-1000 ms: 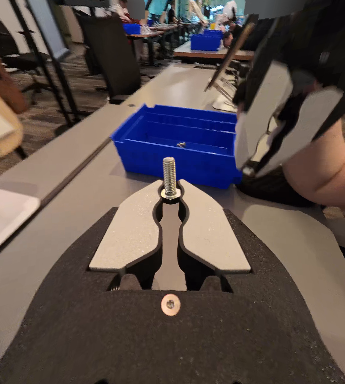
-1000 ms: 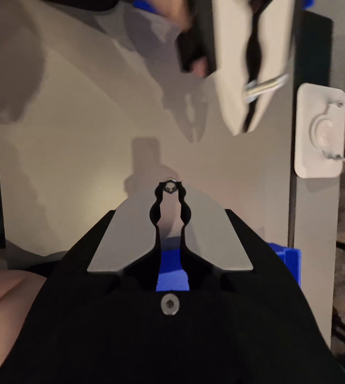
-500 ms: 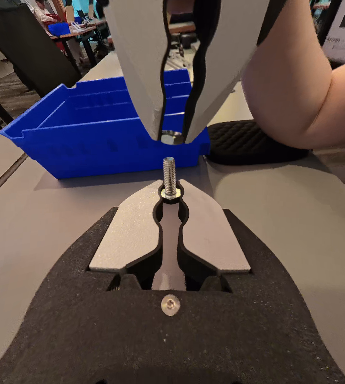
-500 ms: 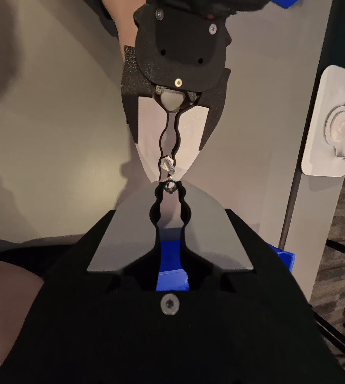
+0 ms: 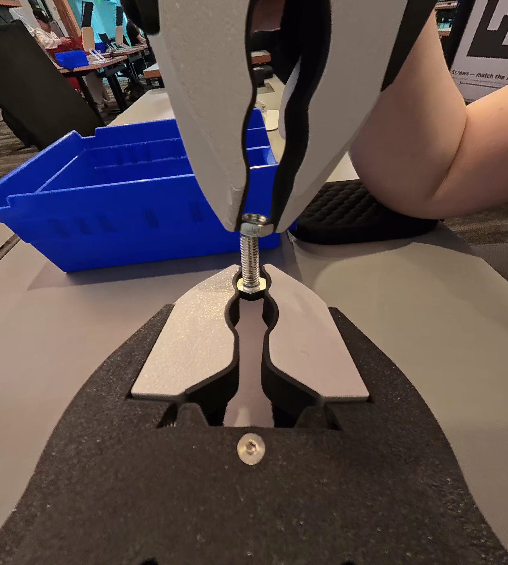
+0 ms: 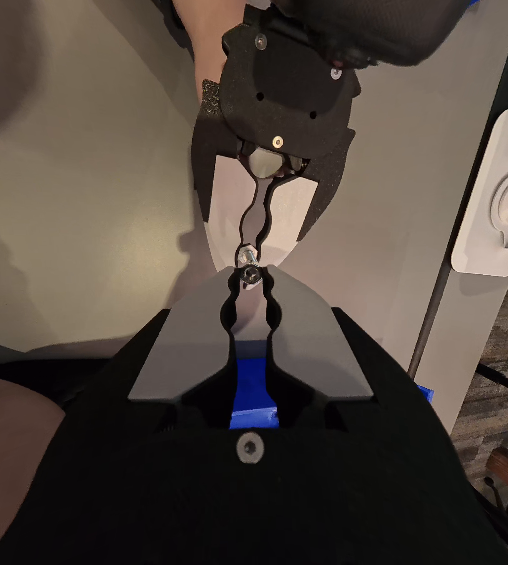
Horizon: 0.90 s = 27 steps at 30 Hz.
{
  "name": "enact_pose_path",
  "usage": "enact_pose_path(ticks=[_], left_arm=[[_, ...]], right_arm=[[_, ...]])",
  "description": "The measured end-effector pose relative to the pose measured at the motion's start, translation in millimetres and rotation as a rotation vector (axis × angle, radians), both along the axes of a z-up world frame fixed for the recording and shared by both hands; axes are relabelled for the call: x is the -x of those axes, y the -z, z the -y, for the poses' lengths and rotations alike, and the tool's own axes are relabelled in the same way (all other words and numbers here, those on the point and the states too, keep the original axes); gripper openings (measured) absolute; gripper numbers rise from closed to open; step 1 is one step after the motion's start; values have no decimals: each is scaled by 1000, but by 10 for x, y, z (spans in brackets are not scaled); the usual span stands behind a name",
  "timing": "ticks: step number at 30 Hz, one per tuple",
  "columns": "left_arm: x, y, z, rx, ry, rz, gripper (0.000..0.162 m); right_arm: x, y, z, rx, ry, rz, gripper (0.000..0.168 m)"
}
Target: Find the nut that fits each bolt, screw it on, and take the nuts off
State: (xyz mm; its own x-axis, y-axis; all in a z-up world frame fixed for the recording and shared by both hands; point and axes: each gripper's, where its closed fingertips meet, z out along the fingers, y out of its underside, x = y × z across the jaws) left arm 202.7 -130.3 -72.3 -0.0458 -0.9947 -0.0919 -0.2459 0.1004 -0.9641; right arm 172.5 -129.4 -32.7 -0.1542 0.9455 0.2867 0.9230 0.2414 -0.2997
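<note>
My left gripper (image 5: pixel 251 282) is shut on the hex head of a silver bolt (image 5: pixel 249 261) and holds it upright, thread up, above the grey table. My right gripper (image 5: pixel 255 224) points down from above, shut on a silver nut (image 5: pixel 255 222) that sits on the tip of the bolt's thread. In the right wrist view my right gripper (image 6: pixel 249 275) holds the nut (image 6: pixel 249 274) with the bolt's end showing in its hole, and the left gripper (image 6: pixel 246 253) faces it, holding the bolt (image 6: pixel 247 254).
A blue plastic bin (image 5: pixel 118 195) stands just behind the bolt on the grey table (image 5: pixel 48 321). A black padded rest (image 5: pixel 359 211) lies under a person's forearm (image 5: pixel 448 153) at the right. A white holder (image 6: pixel 497 208) lies at the table's edge. Spacing between my two grippers at the tips: around 5 cm.
My right gripper swung over from the right with the nut, came down, and set it on the bolt's tip. My left gripper kept its hold on the bolt.
</note>
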Motion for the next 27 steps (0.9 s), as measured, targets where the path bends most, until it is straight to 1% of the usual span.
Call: enact_pose_path(ticks=[8,18,23,27], left_arm=[[-24,24,94,-19,46,-24,10],[-27,61,170,-66,79,-76,10],[-26,78,83,-99,19,-105,10],[2,56,-70,-110,-74,-125,10]], right_arm=[[-23,36,68,18,-27,26,16],[-47,66,162,-10,-78,76,16],[-54,76,105,52,40,59,16],[-37,52,-18,56,131,26,15]])
